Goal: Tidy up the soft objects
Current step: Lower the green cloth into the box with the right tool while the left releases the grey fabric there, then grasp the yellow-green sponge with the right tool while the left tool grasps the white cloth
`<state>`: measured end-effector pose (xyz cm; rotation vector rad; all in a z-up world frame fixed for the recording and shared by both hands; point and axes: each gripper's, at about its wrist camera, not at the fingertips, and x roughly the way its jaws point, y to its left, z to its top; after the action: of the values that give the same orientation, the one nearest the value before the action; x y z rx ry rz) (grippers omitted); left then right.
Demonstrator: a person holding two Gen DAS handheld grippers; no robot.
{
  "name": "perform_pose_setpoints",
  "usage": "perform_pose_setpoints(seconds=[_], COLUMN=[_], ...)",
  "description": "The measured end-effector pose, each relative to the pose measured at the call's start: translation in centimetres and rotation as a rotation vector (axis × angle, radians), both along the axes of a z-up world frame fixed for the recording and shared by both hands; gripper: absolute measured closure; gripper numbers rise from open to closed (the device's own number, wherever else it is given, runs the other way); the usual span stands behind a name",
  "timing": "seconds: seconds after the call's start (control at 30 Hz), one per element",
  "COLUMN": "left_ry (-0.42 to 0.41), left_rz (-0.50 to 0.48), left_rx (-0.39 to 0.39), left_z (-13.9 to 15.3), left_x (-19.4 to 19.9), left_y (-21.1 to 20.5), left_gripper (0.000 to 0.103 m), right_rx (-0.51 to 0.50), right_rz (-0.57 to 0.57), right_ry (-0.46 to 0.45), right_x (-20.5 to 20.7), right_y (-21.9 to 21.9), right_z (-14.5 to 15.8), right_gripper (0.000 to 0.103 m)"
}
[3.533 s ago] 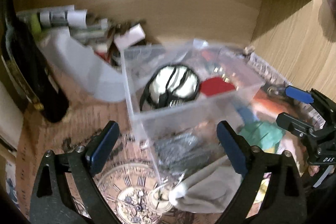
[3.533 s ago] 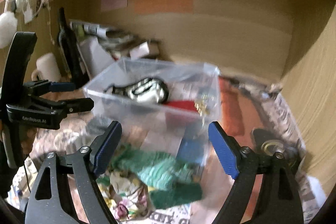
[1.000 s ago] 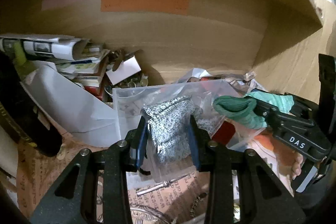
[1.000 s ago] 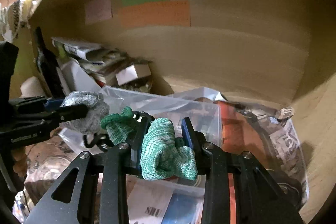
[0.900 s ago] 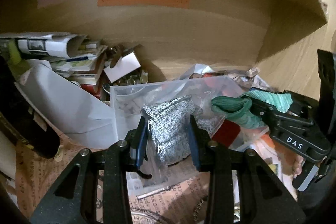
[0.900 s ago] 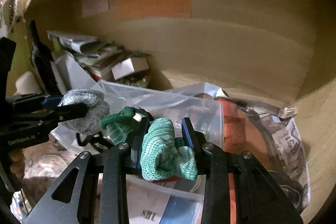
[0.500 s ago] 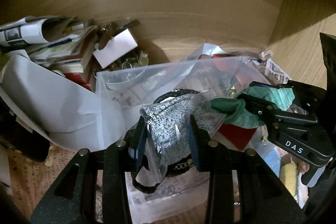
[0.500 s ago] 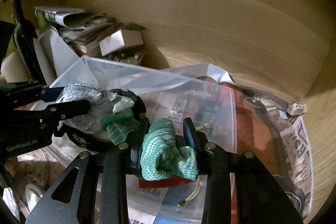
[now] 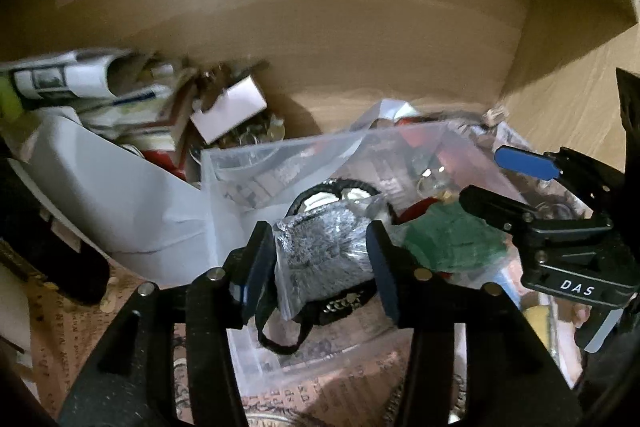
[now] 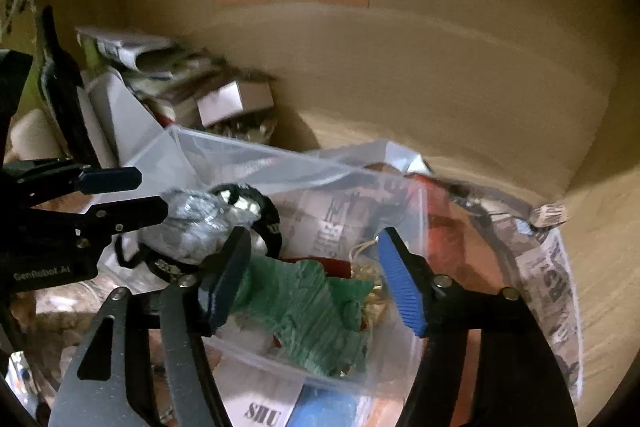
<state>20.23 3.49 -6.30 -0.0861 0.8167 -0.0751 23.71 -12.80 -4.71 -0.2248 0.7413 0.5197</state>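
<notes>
A clear plastic bin [image 9: 224, 163] [image 10: 188, 147] stands on the shelf. My left gripper [image 9: 320, 263] has its jaws parted over the bin, with a grey speckled soft item in a clear bag [image 9: 324, 247] between the pads; it also shows in the right wrist view [image 10: 192, 227]. My right gripper [image 10: 316, 279] is open above the bin, and the green knitted cloth [image 10: 308, 311] lies loose inside the bin; the left wrist view shows it too [image 9: 448, 239]. A black-and-white strapped item [image 10: 256, 207] and a red piece [image 10: 336, 265] lie in the bin.
Rolled papers and booklets [image 9: 100, 95], a small white box [image 9: 232, 107] and a dark bottle [image 10: 64, 87] crowd the back left. The wooden back wall [image 9: 360, 47] carries green, orange and pink labels. Newspaper [image 10: 556, 279] lines the shelf on the right.
Both grippers have come down over the bin. My right gripper has opened and the green cloth has dropped into the bin. My left gripper's jaws have widened around the grey bagged item.
</notes>
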Motion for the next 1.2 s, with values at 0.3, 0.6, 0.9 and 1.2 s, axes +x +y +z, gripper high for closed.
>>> perform_pose_setpoints(seconds=[0.3, 0.6, 0.9, 1.2], left_ry=[-0.121, -0.144, -0.047, 0.075], left_rz=[-0.006, -0.033, -0.034, -0.015], left_rx=[-0.001, -0.050, -0.077, -0.092], left_z=[3.9, 4.4, 0.4, -4.7], left_x=[-5.3, -10.9, -13.0, -14.1], left_y=[-0.4, -1.5, -3.1, -4.1], left_gripper=[0.035, 0.025, 0.025, 0.025], right_rx=[0.079, 0.121, 0.134, 0.156], right_rz=[-0.002, -0.036, -0.079, -0.126], right_ry=[-0.110, -0.120, -0.032, 0.107], right_x=[-5.2, -9.8, -12.7, -12.8], right_y=[-2.3, -5.0, -6.8, -8.0], right_z=[4.0, 3.5, -0.1, -4.8], right_gripper=[0.029, 0.023, 0.023, 0.023])
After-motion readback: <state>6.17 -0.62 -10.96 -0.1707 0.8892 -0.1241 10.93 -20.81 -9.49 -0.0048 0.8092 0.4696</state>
